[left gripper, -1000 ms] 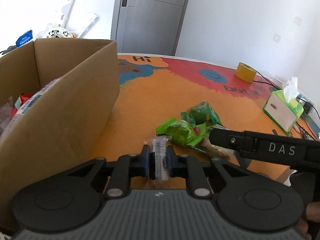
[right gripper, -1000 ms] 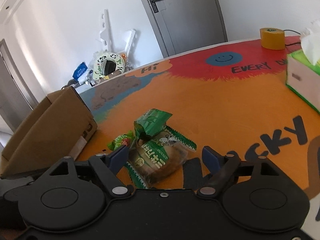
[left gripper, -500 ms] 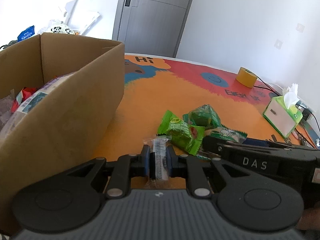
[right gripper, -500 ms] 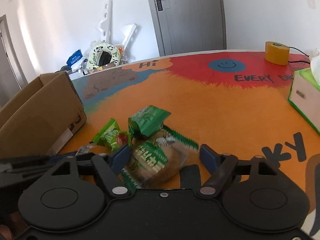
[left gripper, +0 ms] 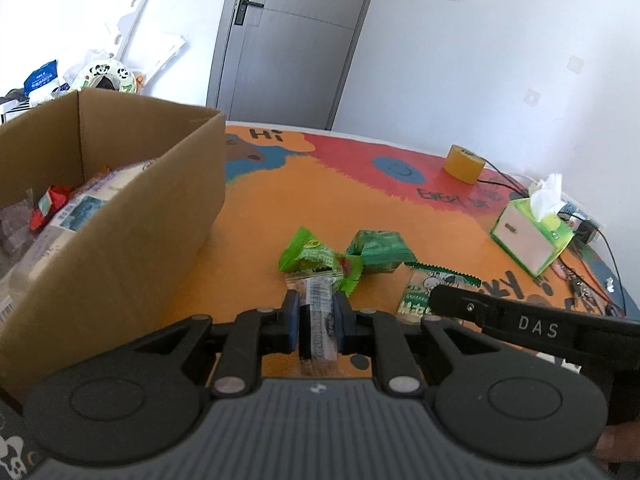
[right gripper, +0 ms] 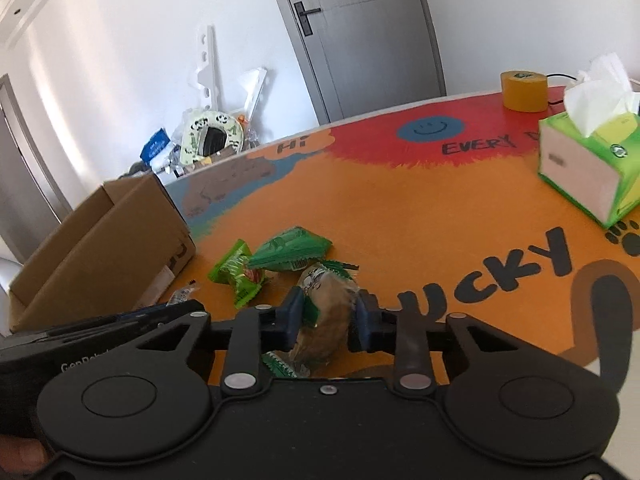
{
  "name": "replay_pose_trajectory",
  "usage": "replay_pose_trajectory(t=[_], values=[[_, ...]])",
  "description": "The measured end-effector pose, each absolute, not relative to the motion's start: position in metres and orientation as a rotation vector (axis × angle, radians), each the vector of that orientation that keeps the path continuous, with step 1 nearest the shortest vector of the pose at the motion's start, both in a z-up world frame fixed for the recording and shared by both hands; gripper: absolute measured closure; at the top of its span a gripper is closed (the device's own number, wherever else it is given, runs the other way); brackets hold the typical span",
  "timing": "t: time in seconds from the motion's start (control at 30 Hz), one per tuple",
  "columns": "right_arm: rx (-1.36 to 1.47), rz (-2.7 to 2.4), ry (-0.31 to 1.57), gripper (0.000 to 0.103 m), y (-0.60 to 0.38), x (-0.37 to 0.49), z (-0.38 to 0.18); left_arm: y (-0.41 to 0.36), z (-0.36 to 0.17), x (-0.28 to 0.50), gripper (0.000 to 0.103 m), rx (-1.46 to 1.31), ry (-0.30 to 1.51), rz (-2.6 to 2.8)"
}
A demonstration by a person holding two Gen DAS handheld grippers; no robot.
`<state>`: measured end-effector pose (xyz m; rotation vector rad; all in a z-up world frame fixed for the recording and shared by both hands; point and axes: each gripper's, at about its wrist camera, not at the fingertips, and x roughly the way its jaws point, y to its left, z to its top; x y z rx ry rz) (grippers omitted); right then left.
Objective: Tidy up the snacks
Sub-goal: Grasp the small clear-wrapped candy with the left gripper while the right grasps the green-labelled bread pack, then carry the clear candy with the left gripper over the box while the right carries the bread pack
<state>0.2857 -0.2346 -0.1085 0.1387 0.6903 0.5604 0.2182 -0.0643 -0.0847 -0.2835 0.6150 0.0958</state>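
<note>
My left gripper [left gripper: 317, 312] is shut on a small clear snack packet [left gripper: 316, 320] with dark print. It hangs to the right of the open cardboard box [left gripper: 120, 216], which holds several wrapped snacks. My right gripper [right gripper: 327, 312] has its jaws closing on a green-edged bread packet [right gripper: 326, 312], and the pads press its sides. On the orange table lie a light green snack bag [right gripper: 238, 276] and a darker green pouch [right gripper: 292, 248], just beyond both grippers. The right gripper's black body crosses the lower right of the left wrist view.
A green tissue box [right gripper: 588, 164] stands at the right side of the table. A roll of yellow tape [right gripper: 524, 90] sits at the far edge, with cables near it. Clutter lies against the wall by the grey door [left gripper: 288, 40].
The right gripper's jaws closed from wide apart onto the bread packet and squeezed it upright. Both grippers drew back a little from the green snacks. The left grip is unchanged.
</note>
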Motion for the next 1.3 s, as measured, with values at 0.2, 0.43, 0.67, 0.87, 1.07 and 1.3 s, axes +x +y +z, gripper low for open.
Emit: replay_pose_trajectory(t=[0.2,0.43,0.67,0.87,1.07,1.3], values=[[0.164,0.559,0.658,0.082,-0.239,0.273,-0.095,-0.064,-0.071,0.209,0.086,-0.282,0.581,0.083],[0.169,0.58,0.599,0.082,-0.231,0.26,-0.073,-0.058,-0.049,0.199,0.087,-0.278,0.525,0.083],[0.17,0.609,0.551,0.082,-0.215,0.254,-0.054,-0.044,-0.026,0.186,0.086,-0.265,0.465,0.1],[0.17,0.637,0.517,0.082,-0.197,0.247,-0.042,-0.025,-0.011,0.176,0.086,-0.259,0.434,0.117],[0.169,0.668,0.489,0.082,-0.18,0.243,-0.032,-0.003,0.001,0.165,0.086,-0.259,0.41,0.139],[0.158,0.709,0.463,0.082,-0.16,0.24,-0.021,0.023,0.009,0.156,0.086,-0.276,0.392,0.178]])
